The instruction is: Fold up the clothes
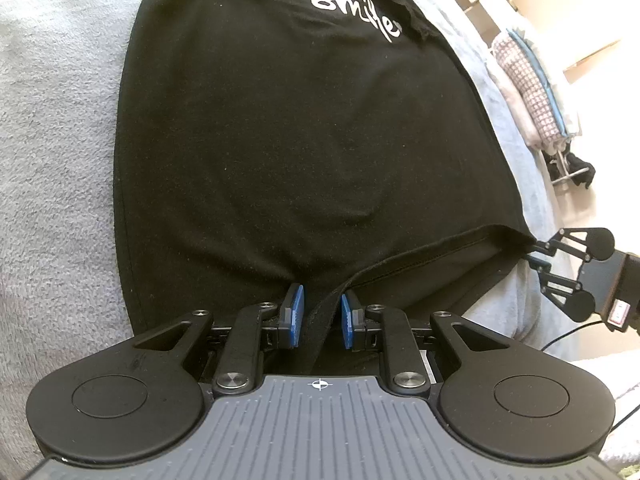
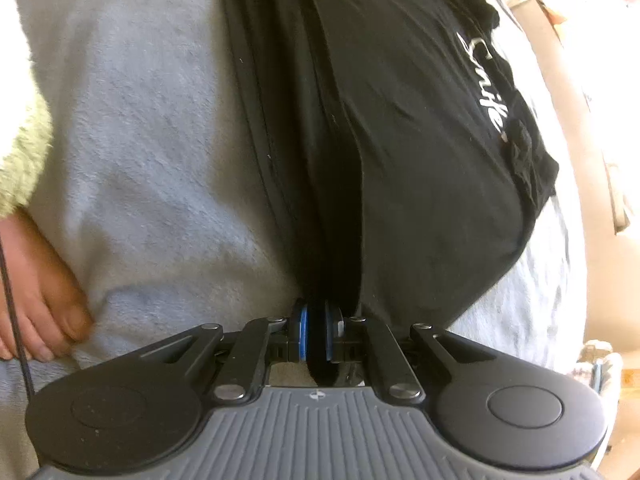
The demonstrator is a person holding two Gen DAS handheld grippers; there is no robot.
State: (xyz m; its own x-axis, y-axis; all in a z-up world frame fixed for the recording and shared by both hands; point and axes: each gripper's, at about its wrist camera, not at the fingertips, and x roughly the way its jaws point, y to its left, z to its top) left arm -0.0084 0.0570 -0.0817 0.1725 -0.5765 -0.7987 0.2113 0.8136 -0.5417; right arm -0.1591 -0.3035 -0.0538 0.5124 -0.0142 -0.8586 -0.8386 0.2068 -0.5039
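Black T-shirt (image 1: 288, 140) lies flat on grey fleece blanket (image 1: 52, 160), stretching away ahead of both grippers; white script print sits at far end, w/ a crumpled bit of fabric over it. Left gripper (image 1: 320, 320): blue pads stand slightly apart, hem band runs between them; can't tell if pads actually press the cloth, gap shows either side of the band. Right gripper (image 2: 316, 334): pads pressed together on a bunched fold of the shirt's near edge, cloth rising dark straight ahead of the jaws. In left view the right gripper shows off to the right, at the hem's other corner, hem slightly lifted betw. the two. Person's hand (image 2: 36, 300) rests on blanket left of right gripper, fuzzy green sleeve above it. Stack of folded laundry (image 1: 532, 92) sits far right, beyond blanket edge. Step, as I read it: near hem taken at both corners, ready for the bottom-to-top fold. Next move prob. needs left grip confirmed firm first, then both raised together, hem kept taut and level, carried fwd toward the print end so the edges line up.
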